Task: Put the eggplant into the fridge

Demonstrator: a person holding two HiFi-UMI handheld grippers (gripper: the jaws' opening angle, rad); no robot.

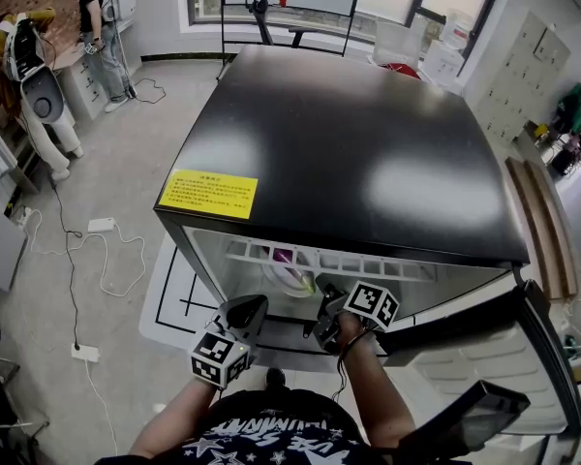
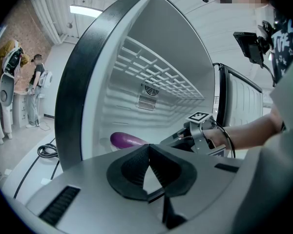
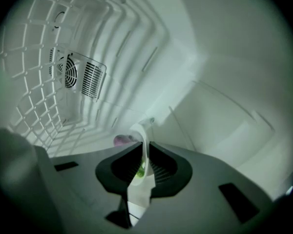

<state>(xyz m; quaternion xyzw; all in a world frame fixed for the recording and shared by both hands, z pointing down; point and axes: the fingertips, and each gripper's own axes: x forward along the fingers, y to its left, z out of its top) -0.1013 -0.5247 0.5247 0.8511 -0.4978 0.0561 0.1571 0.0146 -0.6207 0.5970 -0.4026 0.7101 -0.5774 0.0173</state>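
— Where's the eggplant point(image 2: 128, 140)?
— It's lying on the white plate point(image 3: 138, 130), low inside the open fridge point(image 1: 368, 143). Your right gripper point(image 3: 145, 143) has its jaws pinched on that plate's rim.
— And the left?
— Your left gripper point(image 2: 149, 145) is just outside the fridge opening, jaws together, empty.

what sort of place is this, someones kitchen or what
Most likely a robotics lab or test room, not a home kitchen. The black fridge stands alone on a bare floor with a power strip lying on it, a white robot-like machine stands nearby, and lockers line the wall.
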